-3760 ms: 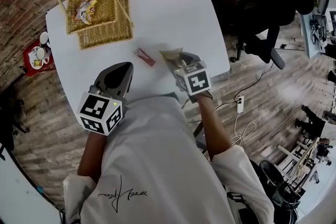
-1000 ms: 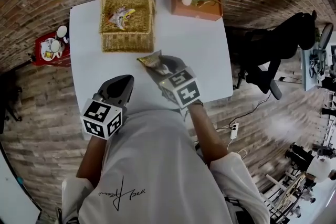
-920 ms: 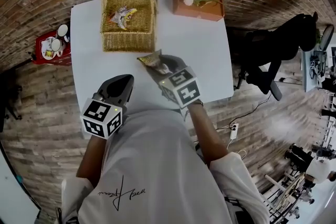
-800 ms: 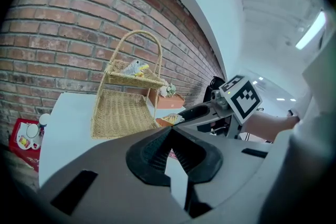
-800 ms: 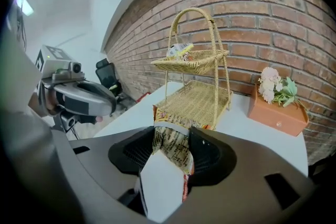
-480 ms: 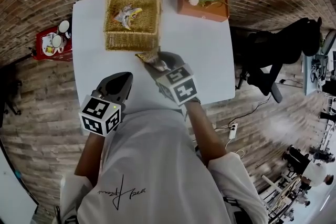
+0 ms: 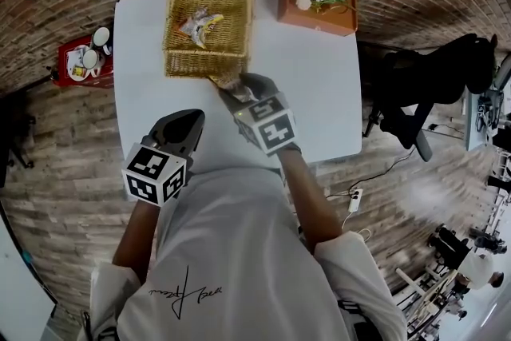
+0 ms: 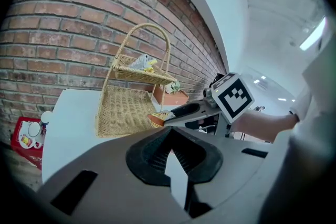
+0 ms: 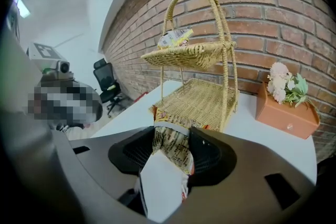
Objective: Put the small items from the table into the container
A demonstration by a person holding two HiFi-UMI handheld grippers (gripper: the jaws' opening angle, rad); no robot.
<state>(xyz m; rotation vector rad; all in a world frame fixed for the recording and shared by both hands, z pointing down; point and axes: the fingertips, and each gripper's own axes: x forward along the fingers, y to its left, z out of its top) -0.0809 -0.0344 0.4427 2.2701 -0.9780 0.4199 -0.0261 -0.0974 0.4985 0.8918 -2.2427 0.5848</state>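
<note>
1. Right gripper (image 7: 230, 85) has, since a second ago, carried the snack packet (image 9: 172, 139) forward to the near edge of the wicker basket (image 7: 227, 8).
2. Its jaws stand wide apart, clamped on the packet's sides.
3. Left gripper (image 8: 171, 150): jaws closed together, holding nothing, above the white table (image 7: 319, 84).
</note>
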